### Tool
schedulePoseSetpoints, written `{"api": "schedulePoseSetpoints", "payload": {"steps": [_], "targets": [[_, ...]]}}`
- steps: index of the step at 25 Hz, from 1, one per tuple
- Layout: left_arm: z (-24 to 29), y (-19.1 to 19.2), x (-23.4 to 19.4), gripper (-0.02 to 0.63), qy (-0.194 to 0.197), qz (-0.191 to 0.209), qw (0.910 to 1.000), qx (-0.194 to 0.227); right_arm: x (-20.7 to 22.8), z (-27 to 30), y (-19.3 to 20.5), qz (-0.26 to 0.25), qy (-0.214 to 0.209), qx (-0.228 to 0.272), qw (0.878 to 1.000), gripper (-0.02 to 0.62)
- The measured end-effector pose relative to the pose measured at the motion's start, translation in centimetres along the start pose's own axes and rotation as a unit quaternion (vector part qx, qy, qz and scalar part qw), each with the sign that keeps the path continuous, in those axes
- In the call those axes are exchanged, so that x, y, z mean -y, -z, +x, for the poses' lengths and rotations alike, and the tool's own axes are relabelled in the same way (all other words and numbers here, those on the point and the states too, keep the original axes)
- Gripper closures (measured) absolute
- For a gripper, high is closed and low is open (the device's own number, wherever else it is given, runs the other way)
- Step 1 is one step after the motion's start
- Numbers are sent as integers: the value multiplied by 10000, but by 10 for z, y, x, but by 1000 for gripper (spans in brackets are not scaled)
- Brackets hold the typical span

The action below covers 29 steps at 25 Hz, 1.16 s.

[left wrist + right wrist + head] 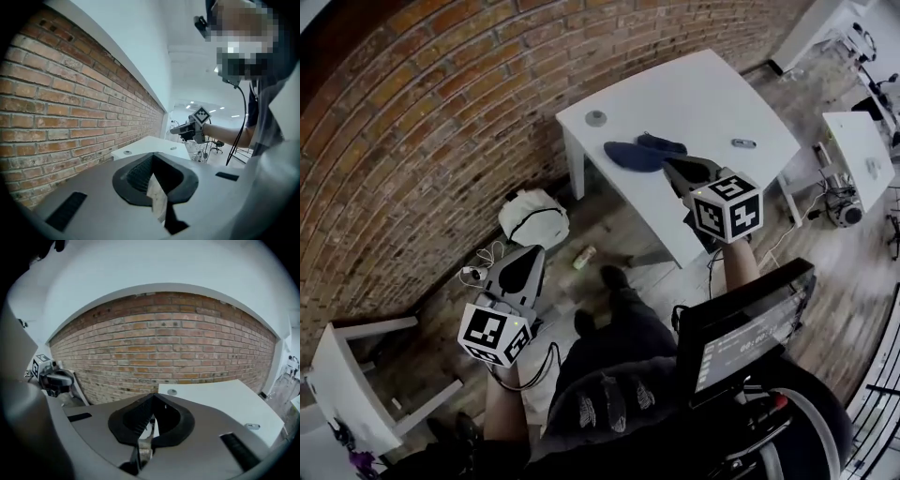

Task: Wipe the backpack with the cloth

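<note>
A dark blue cloth (639,153) lies crumpled on the white table (712,89). The white backpack (533,217) sits on the floor by the brick wall, left of the table. My right gripper (672,167) hovers over the table's near edge, just right of the cloth, shut with nothing between its jaws (151,420). My left gripper (534,251) is held above the floor, pointing toward the backpack and apart from it. Its jaws (153,172) look shut and empty. The cloth and backpack are hidden in both gripper views.
A round grey disc (596,118) and a small grey object (743,143) rest on the table. On the floor are a small can (584,256) and white cables (478,267). A white stool (347,375) stands lower left, another white table (858,155) at right.
</note>
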<state>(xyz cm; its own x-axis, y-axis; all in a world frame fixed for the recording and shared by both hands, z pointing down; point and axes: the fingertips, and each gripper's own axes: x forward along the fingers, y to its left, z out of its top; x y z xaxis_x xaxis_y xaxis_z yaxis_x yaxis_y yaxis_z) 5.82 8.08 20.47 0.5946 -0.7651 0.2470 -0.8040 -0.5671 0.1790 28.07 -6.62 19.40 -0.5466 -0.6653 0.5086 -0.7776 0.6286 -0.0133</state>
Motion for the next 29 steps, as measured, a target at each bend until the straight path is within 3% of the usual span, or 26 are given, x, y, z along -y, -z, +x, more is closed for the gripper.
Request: {"api": "schedulePoseSetpoints", "payload": {"steps": [8,14,19,23,29], "targets": [[-24,-9,22,609,518,-96,9976,456,-118,-41,-1,-696,-581,64,9959,597],[-9,-14,63,609,1001,-140,9933,561,-145,-65,-3,-834,-796,103,9933,597],[12,-11,103,609,1269,-143,9906,489,-118,-101,13,-640,-624,175,9958,597],[29,-9,140,609,1239,63,9919,277,-78,-134,28,-356,-573,420,9968,597],[89,-14,205,609,1207,379,9920,23,22,-182,63,219,-544,775,9953,597]]}}
